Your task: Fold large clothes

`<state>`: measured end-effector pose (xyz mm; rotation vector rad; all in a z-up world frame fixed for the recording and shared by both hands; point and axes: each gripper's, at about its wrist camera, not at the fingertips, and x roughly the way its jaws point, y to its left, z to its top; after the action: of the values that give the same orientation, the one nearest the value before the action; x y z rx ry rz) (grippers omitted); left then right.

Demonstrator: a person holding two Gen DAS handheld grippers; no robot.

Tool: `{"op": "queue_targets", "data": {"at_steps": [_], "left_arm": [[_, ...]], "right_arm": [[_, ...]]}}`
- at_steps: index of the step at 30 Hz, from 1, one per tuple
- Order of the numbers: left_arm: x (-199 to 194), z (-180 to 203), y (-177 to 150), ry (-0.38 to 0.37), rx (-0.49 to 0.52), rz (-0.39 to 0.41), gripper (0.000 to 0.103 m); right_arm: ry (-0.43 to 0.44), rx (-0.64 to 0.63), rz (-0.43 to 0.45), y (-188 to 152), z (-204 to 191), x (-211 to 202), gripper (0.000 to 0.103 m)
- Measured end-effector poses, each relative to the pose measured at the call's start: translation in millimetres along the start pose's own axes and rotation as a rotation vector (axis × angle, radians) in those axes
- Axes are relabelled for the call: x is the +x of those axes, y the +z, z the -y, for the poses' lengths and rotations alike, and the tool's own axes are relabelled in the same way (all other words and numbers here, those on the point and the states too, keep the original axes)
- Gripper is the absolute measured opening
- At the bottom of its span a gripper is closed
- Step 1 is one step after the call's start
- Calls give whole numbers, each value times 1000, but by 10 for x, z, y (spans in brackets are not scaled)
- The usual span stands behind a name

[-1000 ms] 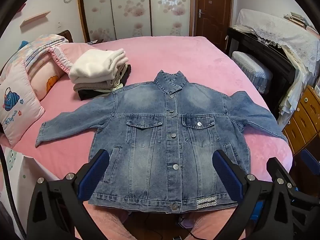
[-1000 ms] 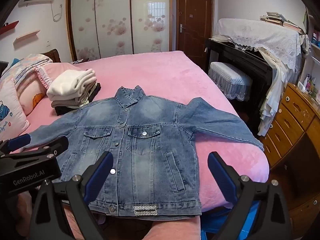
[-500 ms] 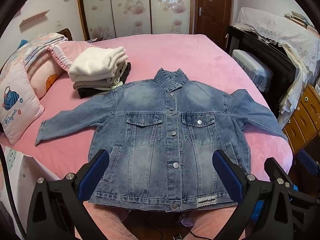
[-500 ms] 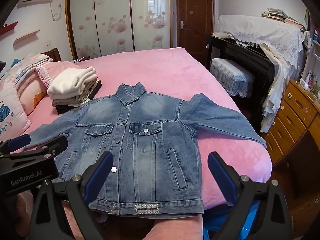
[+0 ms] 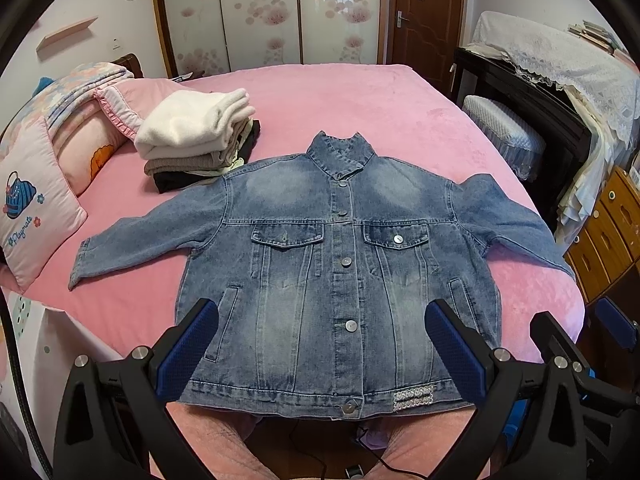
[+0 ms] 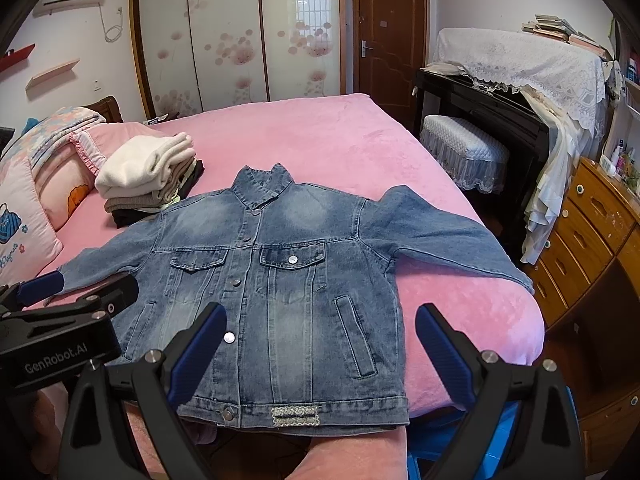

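Note:
A blue denim jacket [image 5: 328, 248] [image 6: 280, 280] lies flat and buttoned, front up, on the pink bed [image 5: 360, 100], with both sleeves spread out and its hem at the near edge. My left gripper [image 5: 320, 340] hovers open above the jacket's lower part, holding nothing. Over the lower right part of the jacket my right gripper [image 6: 320, 344] is open too and also holds nothing. The left gripper's body [image 6: 60, 336] shows at the left of the right wrist view.
A stack of folded clothes [image 5: 196, 136] sits on the bed beyond the left sleeve, beside pillows [image 5: 36, 200]. A covered stool [image 6: 464, 152], a dark piano [image 6: 500, 120] and a wooden dresser [image 6: 592, 248] stand to the right. A person's pink-trousered legs [image 5: 224, 444] are below the hem.
Both grippers have risen and tilted slightly, so the jacket sits a little lower and nearer in view. Nothing on the bed has moved; both grippers stay open.

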<state>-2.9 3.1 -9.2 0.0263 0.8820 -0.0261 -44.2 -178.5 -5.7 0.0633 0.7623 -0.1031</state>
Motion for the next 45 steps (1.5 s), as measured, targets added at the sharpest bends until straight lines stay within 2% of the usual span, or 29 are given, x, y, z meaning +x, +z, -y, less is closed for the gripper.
{"op": "queue_targets", "data": {"at_steps": [35,45], "left_arm": [[-28,22,39,4,18,4,102],[-28,-14,57,-25,6,4,102]], "right_arm": [[-4,25,22,74,31,-49,96],[34,39,26,96,53,-30,96]]}}
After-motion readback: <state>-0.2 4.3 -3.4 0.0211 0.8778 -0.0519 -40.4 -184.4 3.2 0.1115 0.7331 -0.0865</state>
